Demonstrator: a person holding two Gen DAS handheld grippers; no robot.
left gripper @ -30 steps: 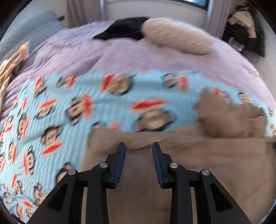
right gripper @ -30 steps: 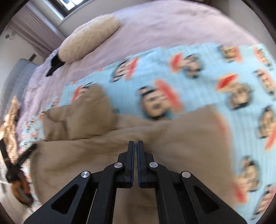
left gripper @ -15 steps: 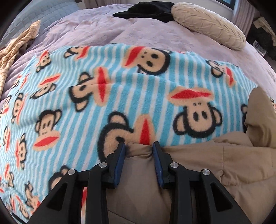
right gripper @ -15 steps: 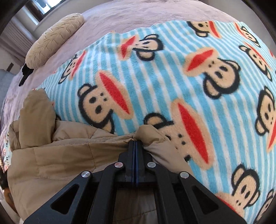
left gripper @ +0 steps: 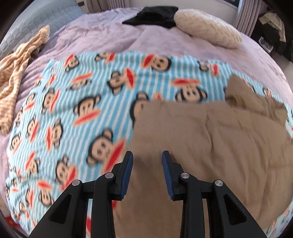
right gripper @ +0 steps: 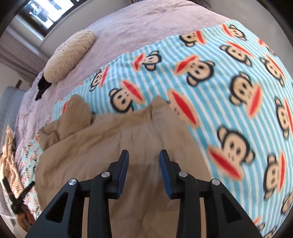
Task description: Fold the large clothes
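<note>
A tan padded jacket (left gripper: pixel 210 137) lies on a blue-striped monkey-print blanket (left gripper: pixel 73 109) spread over a lilac bed (left gripper: pixel 109 36). A bunched part of it (left gripper: pixel 238 91) sticks up at its far right. My left gripper (left gripper: pixel 147 155) hovers open above the jacket's left part, with nothing between its blue pads. In the right wrist view the jacket (right gripper: pixel 109 146) fills the lower left of the blanket (right gripper: pixel 219 82). My right gripper (right gripper: pixel 143 155) hangs over it with its jaws opening, and no cloth is between them.
A cream pillow (left gripper: pixel 207 29) and a black garment (left gripper: pixel 155 15) lie at the far side of the bed. An orange striped cloth (left gripper: pixel 16 73) sprawls at the left edge. Dark clutter (left gripper: pixel 271 33) stands beyond the bed on the right.
The right gripper was shut on the jacket's far corner and has let it go. Both grippers have drawn back and up from the jacket's far edge, and the jacket now lies on the blanket.
</note>
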